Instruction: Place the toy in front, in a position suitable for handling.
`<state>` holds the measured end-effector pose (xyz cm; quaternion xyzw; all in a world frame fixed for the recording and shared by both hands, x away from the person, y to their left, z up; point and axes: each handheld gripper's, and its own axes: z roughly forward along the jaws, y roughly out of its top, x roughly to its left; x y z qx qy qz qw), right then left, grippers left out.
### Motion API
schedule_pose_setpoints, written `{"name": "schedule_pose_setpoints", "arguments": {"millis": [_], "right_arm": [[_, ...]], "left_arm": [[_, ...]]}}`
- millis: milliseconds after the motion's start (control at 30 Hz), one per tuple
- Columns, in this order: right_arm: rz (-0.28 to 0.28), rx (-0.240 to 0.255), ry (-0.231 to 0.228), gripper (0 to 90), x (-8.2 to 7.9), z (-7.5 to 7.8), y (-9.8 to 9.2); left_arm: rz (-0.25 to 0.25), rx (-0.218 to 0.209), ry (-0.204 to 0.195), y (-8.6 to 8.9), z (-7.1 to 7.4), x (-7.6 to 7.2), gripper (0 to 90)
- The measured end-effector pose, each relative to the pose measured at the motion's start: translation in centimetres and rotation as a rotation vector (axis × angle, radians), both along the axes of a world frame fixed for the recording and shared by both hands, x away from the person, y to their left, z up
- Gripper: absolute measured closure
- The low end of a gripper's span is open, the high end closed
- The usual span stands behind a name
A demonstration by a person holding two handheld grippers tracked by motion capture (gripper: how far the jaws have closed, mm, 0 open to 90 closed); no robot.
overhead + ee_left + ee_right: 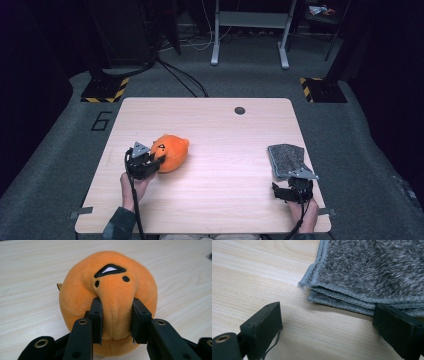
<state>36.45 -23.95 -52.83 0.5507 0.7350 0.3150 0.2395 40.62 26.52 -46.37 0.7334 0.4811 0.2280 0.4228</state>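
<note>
The left gripper's (pixel 117 320) fingers (pixel 96 317) pinch the snout of the orange plush toy (pixel 107 290), which sits on the left side of the wooden desk (pixel 220 150). The folded grey towel (pixel 372 272) lies near the desk's right edge. The right gripper's (pixel 332 325) fingers stand wide apart, empty, just before the towel's near edge.
</note>
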Motion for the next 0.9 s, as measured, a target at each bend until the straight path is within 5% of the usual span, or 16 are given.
{"name": "schedule_pose_setpoints", "arguments": {"millis": [433, 633, 700, 900], "right_arm": [[0.001, 0.001, 0.001, 7.7, 0.0, 0.0, 0.0], [0.003, 0.001, 0.001, 7.8, 0.0, 0.0, 0.0], [0.001, 0.002, 0.0, 8.0, 0.0, 0.0, 0.0], [0.0, 0.003, -0.001, 8.1, 0.0, 0.0, 0.0]], "left_arm": [[0.008, -0.02, -0.071, -5.8, 2.3, -0.3, 66.9], [0.02, -0.012, -0.083, -8.5, 1.3, -0.7, 65.9], [0.012, 0.002, -0.059, -9.3, -0.1, -0.6, 64.4], [-0.005, 0.012, -0.045, -9.2, -1.1, -1.0, 53.0]]}}
